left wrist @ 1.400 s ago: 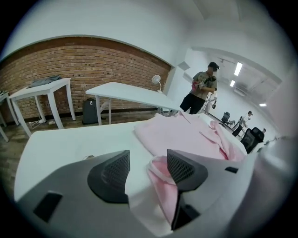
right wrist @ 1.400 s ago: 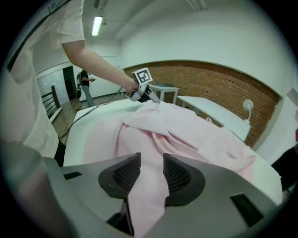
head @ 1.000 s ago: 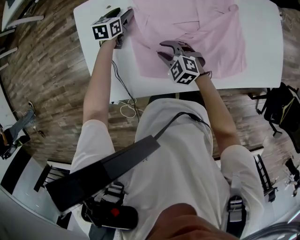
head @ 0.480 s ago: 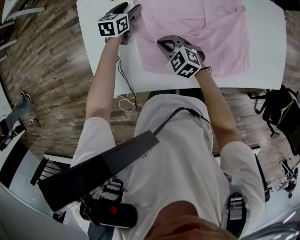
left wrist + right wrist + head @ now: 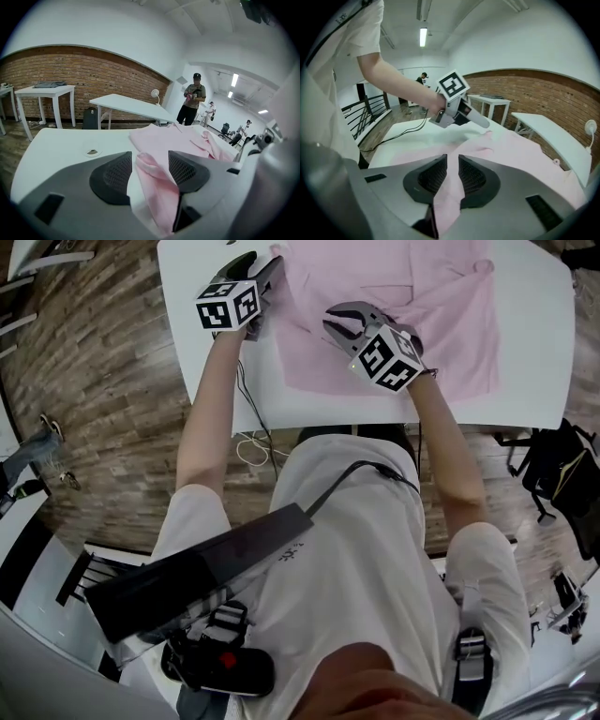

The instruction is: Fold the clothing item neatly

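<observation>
A pink shirt [image 5: 441,306] lies spread on the white table [image 5: 525,352]. My left gripper [image 5: 267,273] is at the shirt's left edge. In the left gripper view its jaws [image 5: 150,161] stand well apart, and a raised fold of the pink shirt [image 5: 161,187] lies between them, with a gap on the left side. My right gripper [image 5: 339,322] is at the shirt's near edge. Its jaws [image 5: 452,161] have just been opening slightly, and the narrow gap still holds a pinched strip of the shirt [image 5: 525,150]. The left gripper [image 5: 483,123] also shows there.
A cable [image 5: 248,418] hangs off the table's near edge to the wood floor. A black bag [image 5: 562,474] sits on the floor at the right. The table has a round grommet hole [image 5: 92,152]. Other white tables [image 5: 126,105] and a standing person [image 5: 192,101] are farther off.
The right gripper's jaws, wide apart a second ago, have closed onto the shirt's near edge, and the gripper has risen a little with it. The left gripper has barely moved.
</observation>
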Action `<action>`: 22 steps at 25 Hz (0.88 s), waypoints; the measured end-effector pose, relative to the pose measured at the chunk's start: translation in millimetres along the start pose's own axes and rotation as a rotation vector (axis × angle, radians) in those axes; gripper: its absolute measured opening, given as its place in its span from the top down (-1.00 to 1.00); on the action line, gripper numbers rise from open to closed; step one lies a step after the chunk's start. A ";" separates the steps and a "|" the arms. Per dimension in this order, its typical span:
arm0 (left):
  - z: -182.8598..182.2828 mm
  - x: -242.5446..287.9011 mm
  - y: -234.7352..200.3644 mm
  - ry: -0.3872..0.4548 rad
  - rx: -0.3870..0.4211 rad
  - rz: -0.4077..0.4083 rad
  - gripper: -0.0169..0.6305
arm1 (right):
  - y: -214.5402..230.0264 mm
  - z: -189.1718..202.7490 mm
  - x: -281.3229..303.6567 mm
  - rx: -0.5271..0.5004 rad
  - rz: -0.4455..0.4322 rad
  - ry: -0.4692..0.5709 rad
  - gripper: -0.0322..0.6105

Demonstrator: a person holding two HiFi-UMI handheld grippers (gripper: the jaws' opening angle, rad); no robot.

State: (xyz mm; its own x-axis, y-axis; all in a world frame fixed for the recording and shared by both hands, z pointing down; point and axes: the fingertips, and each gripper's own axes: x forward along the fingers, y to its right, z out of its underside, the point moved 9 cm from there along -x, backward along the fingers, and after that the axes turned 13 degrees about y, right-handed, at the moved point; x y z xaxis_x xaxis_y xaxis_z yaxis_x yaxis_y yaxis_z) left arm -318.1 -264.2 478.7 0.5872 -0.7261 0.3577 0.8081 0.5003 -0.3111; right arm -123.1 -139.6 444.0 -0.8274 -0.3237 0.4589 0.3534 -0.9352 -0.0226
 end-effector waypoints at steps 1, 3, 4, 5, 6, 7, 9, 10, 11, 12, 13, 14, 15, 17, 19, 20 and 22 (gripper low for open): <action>1.7 0.1 0.6 -0.002 0.003 0.003 0.22 | -10.9 4.8 7.1 -0.001 -0.032 -0.017 0.69; 4.4 -0.2 1.6 -0.007 0.010 0.010 0.22 | -28.8 13.0 20.0 0.001 -0.074 -0.046 0.58; 5.0 -0.2 1.7 -0.011 0.016 0.012 0.22 | -35.2 15.9 25.7 -0.002 -0.086 -0.057 0.55; 5.1 0.3 1.5 -0.014 0.023 0.012 0.22 | -39.9 18.3 30.8 -0.010 -0.094 -0.069 0.53; 4.9 1.2 1.3 -0.015 0.027 0.012 0.21 | -42.9 21.1 35.5 -0.022 -0.096 -0.085 0.52; 4.6 2.2 1.2 -0.014 0.027 0.012 0.21 | -44.4 24.3 39.5 -0.035 -0.094 -0.104 0.52; 4.4 3.4 1.5 -0.011 0.021 0.013 0.22 | -43.6 30.5 44.3 -0.048 -0.087 -0.141 0.53; 4.4 3.7 1.7 -0.009 0.018 0.013 0.22 | -41.5 31.5 44.1 -0.038 -0.086 -0.145 0.62; 4.5 3.7 1.7 -0.007 0.015 0.013 0.22 | -38.9 30.3 42.1 -0.017 -0.087 -0.138 0.79; 4.6 3.5 1.4 -0.006 0.013 0.015 0.21 | -36.4 27.3 38.9 0.005 -0.090 -0.126 0.82; 4.9 3.2 0.9 -0.005 0.010 0.016 0.22 | -34.1 23.3 35.2 0.024 -0.096 -0.113 0.82; 5.4 3.0 0.5 -0.005 0.008 0.017 0.22 | -31.7 19.3 31.3 0.038 -0.100 -0.102 0.82; 5.9 3.1 0.4 -0.005 0.005 0.018 0.22 | -28.7 15.5 27.1 0.051 -0.101 -0.089 0.83; 6.7 3.2 2.8 -0.002 0.001 0.021 0.21 | -20.0 9.6 17.2 0.102 -0.091 -0.051 0.83; 6.2 2.3 6.2 0.002 0.007 0.026 0.21 | -8.9 8.8 10.3 0.197 -0.076 -0.006 0.83; 5.9 1.1 7.1 0.004 0.017 0.026 0.21 | -3.6 9.6 9.2 0.246 -0.073 0.015 0.83; 7.3 -3.2 8.2 0.008 0.038 0.022 0.21 | 5.9 9.9 7.6 0.296 -0.061 0.043 0.84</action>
State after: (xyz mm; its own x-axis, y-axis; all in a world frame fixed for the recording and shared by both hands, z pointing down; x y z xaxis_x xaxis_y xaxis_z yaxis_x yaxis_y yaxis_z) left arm -313.0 -254.3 481.4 0.6043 -0.7187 0.3441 0.7965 0.5332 -0.2851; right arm -123.0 -146.2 456.2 -0.8663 -0.2800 0.4136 0.4094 -0.8725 0.2669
